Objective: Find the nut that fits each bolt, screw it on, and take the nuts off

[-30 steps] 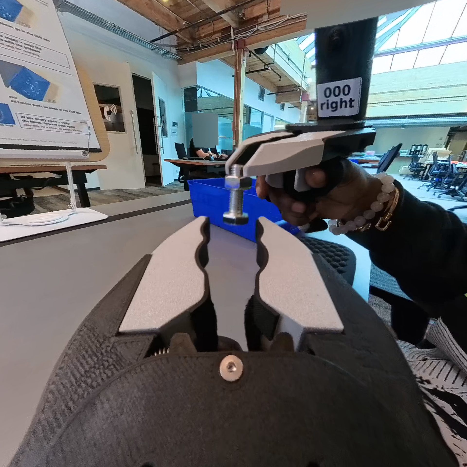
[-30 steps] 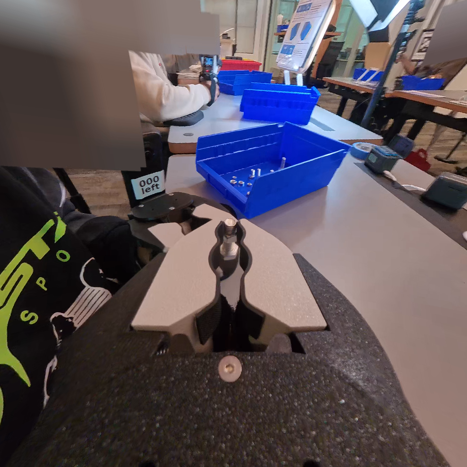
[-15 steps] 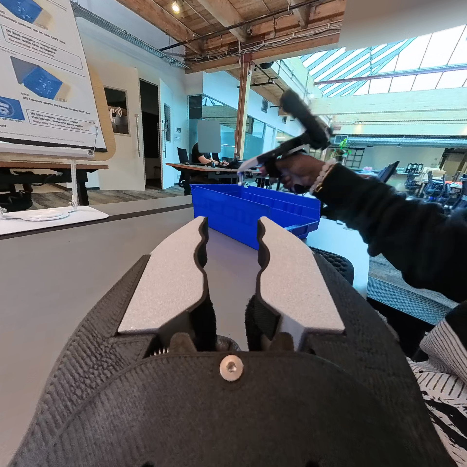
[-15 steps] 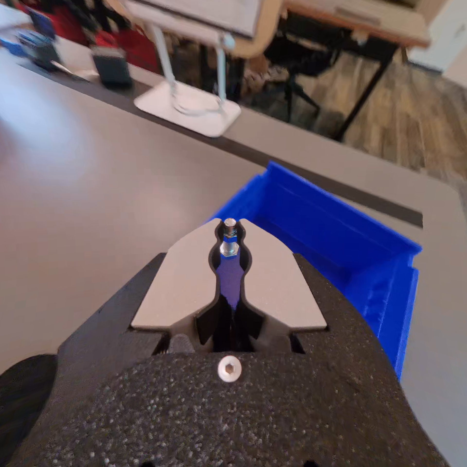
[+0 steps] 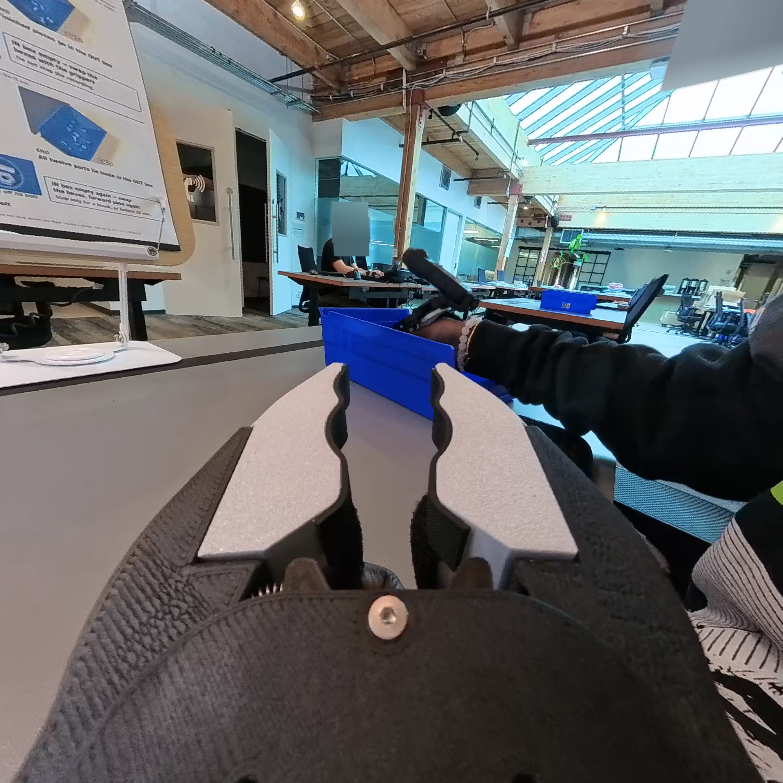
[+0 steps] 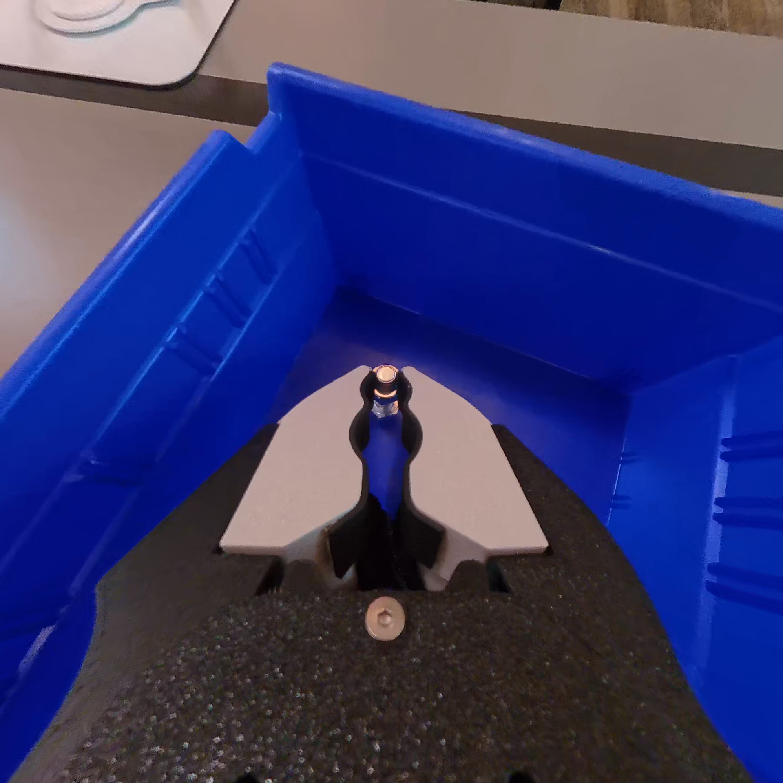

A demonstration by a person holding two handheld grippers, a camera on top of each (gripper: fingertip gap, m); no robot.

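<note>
My right tongs (image 6: 385,381) pinch a bolt (image 6: 384,375), seemingly with a nut, inside the blue bin (image 6: 487,220); my left tongs (image 5: 390,381) are spread, bare.

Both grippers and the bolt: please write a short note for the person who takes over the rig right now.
Right gripper: fingers closed on a silver bolt with a nut threaded on it, held inside the blue bin, above its floor.
Left gripper: fingers apart, nothing between them, hovering over the grey table just before that bin.
Done: this nut is on this bolt.
Left: set the pair down in the bin, most likely. That part of the bin floor shows no other parts. How many other pairs remain cannot be told.
</note>
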